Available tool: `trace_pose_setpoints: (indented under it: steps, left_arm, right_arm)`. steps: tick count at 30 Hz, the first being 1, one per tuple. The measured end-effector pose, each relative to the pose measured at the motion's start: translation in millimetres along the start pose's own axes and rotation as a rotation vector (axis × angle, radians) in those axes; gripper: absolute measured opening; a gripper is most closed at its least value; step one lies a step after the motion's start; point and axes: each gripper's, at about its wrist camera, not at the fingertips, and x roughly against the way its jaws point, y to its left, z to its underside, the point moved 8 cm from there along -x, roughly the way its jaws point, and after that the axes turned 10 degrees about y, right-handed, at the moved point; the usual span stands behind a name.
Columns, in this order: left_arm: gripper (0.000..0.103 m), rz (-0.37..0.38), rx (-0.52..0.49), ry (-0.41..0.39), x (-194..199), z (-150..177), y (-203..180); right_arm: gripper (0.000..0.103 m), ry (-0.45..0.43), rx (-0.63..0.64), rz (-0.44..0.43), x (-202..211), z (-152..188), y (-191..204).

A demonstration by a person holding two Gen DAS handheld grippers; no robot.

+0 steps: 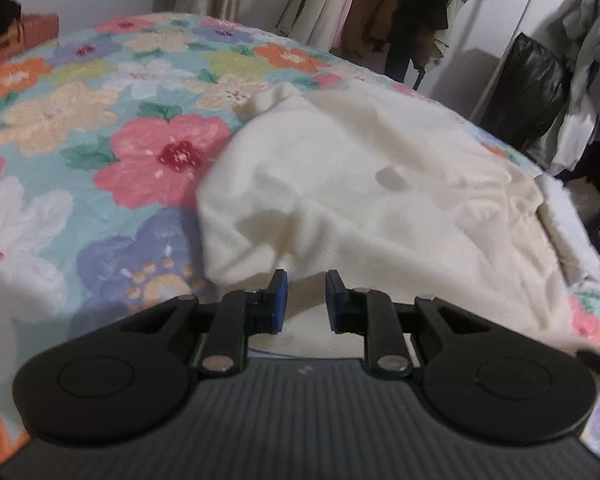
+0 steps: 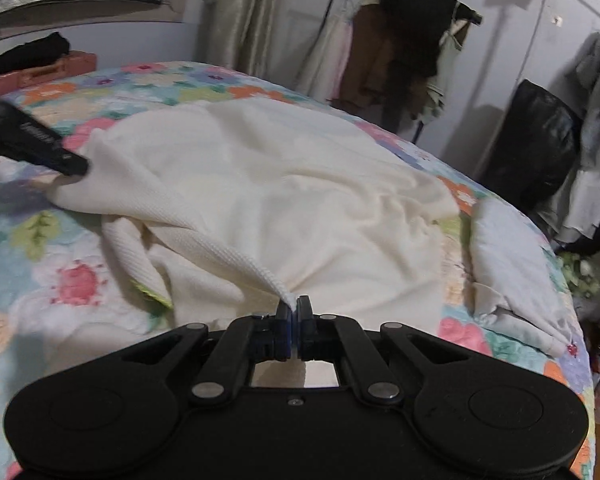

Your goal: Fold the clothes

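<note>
A cream knitted garment [image 1: 360,184] lies rumpled on a floral bedspread [image 1: 156,156]. In the left wrist view my left gripper [image 1: 306,300] is open, its blue pads [image 1: 278,300] standing apart just over the garment's near edge. The right wrist view shows the same garment [image 2: 280,184] with my right gripper [image 2: 294,312] shut on a pinched fold of its near hem, which is pulled up taut. The left gripper [image 2: 66,166] shows there as a black tip at the garment's left edge; from this side I cannot see whether it touches the cloth.
A pale grey garment [image 2: 512,264] lies crumpled at the bed's right edge. Behind the bed stand a clothes rack [image 2: 400,40] with hanging clothes and a black bag [image 2: 536,144]. An orange box [image 2: 40,72] with dark cloth sits at the far left. The bedspread [image 2: 60,272] shows left of the garment.
</note>
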Motion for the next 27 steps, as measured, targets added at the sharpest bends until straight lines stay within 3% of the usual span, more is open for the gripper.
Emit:
trace_pose_setpoints:
  steps: [2,5,6,11,16,21,22,23,24,25,27]
  left_arm:
    - [0.028,-0.002,-0.029,0.011,2,3,-3]
    - [0.052,-0.031,-0.080,0.016,8,7,-9]
    - [0.056,-0.047,-0.095,0.012,11,8,-9]
    - [0.058,-0.052,-0.170,0.051,13,14,-14]
    - [0.058,0.057,-0.219,0.123,0,27,-35]
    - [0.065,-0.041,-0.269,0.120,-26,30,-43]
    - [0.062,-0.036,-0.276,0.121,-29,32,-45]
    - [0.048,-0.025,-0.281,0.123,-29,34,-47]
    - [0.014,-0.016,-0.289,0.119,-27,36,-50]
    - [0.004,-0.021,-0.300,0.099,-22,34,-53]
    - [0.005,-0.038,-0.321,0.051,-11,31,-58]
  right_arm:
    - [0.001,0.012,-0.019,0.022,-8,-1,-11]
    - [0.001,0.031,-0.047,0.056,-21,-2,-26]
    - [0.001,0.037,-0.056,0.067,-25,-2,-31]
    - [0.001,0.092,-0.154,0.042,-40,9,-51]
    - [0.001,0.117,-0.192,-0.013,-47,16,-47]
    - [0.002,0.129,-0.219,-0.051,-51,18,-46]
    - [0.002,0.132,-0.220,-0.054,-52,19,-46]
    - [0.002,0.135,-0.222,-0.059,-53,19,-45]
    - [0.002,0.138,-0.224,-0.071,-54,20,-44]
    - [0.002,0.134,-0.215,-0.087,-53,20,-40]
    - [0.002,0.114,-0.196,-0.139,-49,18,-30]
